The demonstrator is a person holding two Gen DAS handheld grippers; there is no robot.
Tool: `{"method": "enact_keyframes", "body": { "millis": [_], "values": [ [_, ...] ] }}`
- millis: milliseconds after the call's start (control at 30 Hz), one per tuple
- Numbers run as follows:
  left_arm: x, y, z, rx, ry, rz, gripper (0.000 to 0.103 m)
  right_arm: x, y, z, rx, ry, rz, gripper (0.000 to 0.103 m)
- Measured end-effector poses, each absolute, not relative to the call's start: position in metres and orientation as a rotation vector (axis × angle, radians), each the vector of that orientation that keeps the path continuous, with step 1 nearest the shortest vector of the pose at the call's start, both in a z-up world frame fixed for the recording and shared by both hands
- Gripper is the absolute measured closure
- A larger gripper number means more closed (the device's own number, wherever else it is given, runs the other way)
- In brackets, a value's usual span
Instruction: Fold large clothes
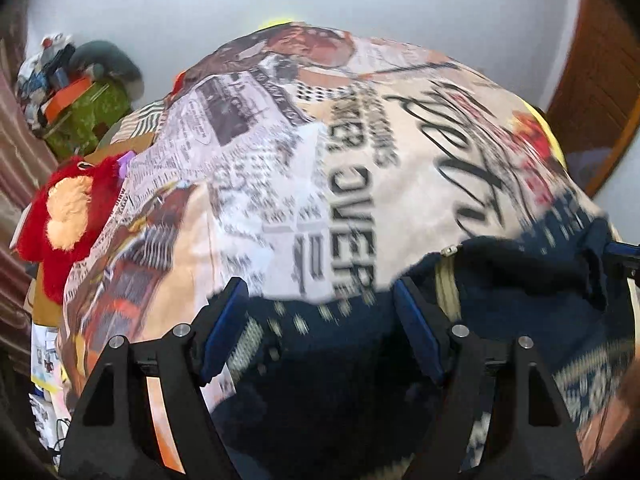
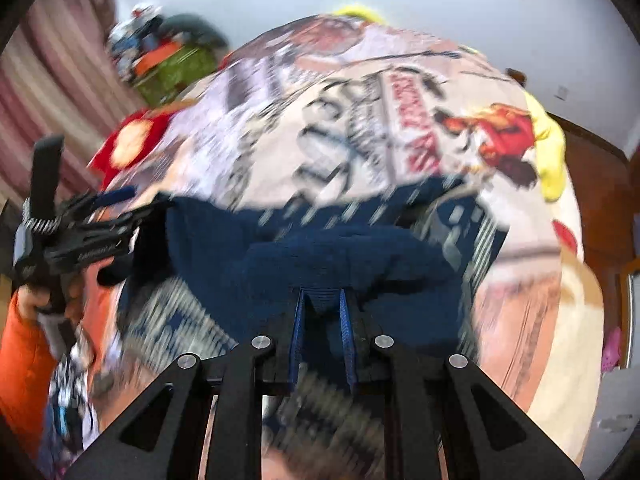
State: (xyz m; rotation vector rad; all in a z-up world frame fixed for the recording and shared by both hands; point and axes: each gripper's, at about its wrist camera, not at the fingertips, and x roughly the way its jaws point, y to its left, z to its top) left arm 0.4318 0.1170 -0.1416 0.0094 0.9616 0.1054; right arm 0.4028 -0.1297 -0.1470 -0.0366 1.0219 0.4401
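A dark navy garment with pale patterned bands lies bunched on the near part of the bed. My left gripper hangs over it with its blue pads wide apart, and neither pad presses on the cloth. In the right wrist view my right gripper is shut, with a fold of the navy garment pinched between its pads. The left gripper shows at the left of that view, held by a hand in an orange sleeve. The right gripper's tip peeks in at the right edge of the left wrist view. Both views are motion-blurred.
The bed wears a newspaper-print sheet. A red plush toy sits at its left edge, a yellow cloth at its right. A cluttered green-covered stand is at the back left, striped curtains on the left, a wooden door on the right.
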Motion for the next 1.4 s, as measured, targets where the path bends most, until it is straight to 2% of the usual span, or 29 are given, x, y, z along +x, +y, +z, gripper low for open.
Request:
{"method": "enact_keyframes", "body": {
  "millis": [233,467,533,833,933,1100,1233,1400],
  "values": [
    [0.429,0.171,-0.116,-0.105,0.903,0.185,0.028,0.465,-0.171,-0.141,0.078,0.969,0.169,0.090],
    [0.375,0.161,-0.131,-0.089,1.005,-0.034,0.028,0.436,-0.146,-0.116,-0.037,0.917,0.307,0.090],
    [0.360,0.157,-0.142,-0.094,1.033,-0.074,0.025,0.422,-0.124,-0.119,-0.092,0.929,0.383,0.090],
    [0.329,0.148,-0.209,-0.051,1.173,-0.103,0.022,0.387,-0.048,-0.198,-0.283,1.161,0.539,0.090],
    [0.347,0.169,-0.217,-0.084,1.194,0.005,0.022,0.377,-0.052,-0.201,-0.314,1.131,0.534,0.090],
    [0.377,0.226,-0.215,-0.230,1.170,0.217,0.022,0.374,-0.073,-0.192,-0.321,1.161,0.497,0.090],
    [0.373,0.256,-0.203,-0.393,1.133,0.267,0.023,0.372,-0.088,-0.183,-0.319,1.165,0.451,0.090],
    [0.352,0.248,-0.171,-0.301,1.056,0.295,0.023,0.367,-0.087,-0.158,-0.313,1.121,0.440,0.090]
  ]
}}
